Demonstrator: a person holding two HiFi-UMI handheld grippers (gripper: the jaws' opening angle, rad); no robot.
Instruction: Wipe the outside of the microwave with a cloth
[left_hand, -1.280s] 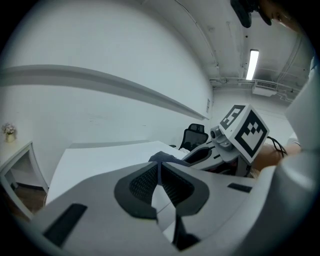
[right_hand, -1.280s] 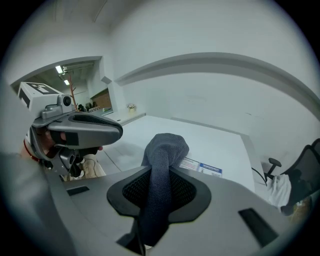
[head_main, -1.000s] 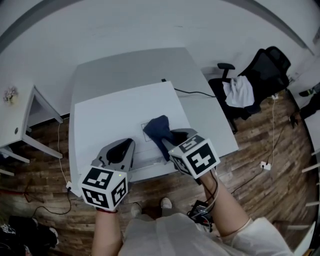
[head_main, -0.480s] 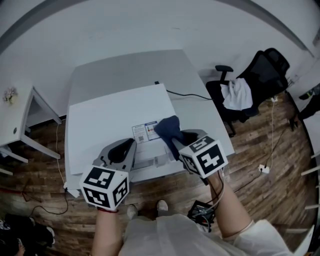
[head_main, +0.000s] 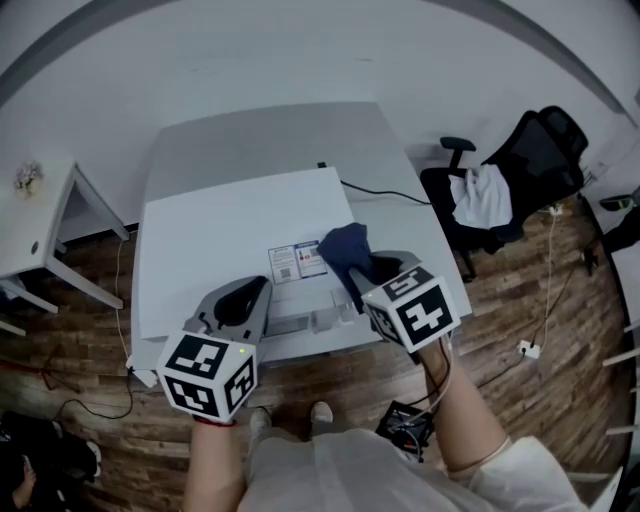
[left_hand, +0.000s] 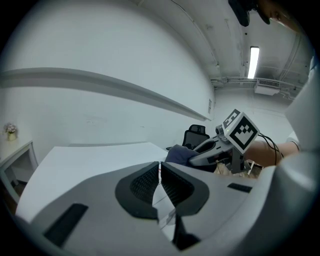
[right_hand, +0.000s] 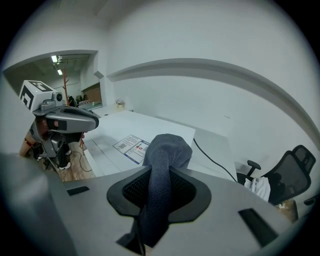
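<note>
Here, my right gripper (head_main: 372, 277) tilts downward, its jaws clamped on a bunched dark blue cloth (head_main: 343, 247) over the top of the white box-shaped microwave (head_main: 220, 240). The cloth sits near the right edge, just right of a small printed sticker (head_main: 297, 262). My left gripper (head_main: 247, 293) hovers nearly level at the near edge, jaws pressed together on nothing. A black cable (head_main: 385, 189) trails right across the grey table (head_main: 270, 125); a black office chair (head_main: 535, 160) stands beyond. The microwave's front is hidden beneath both grippers.

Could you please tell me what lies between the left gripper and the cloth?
A printed label on top of the microwave lies between the left gripper and the cloth, seen in the head view.
</note>
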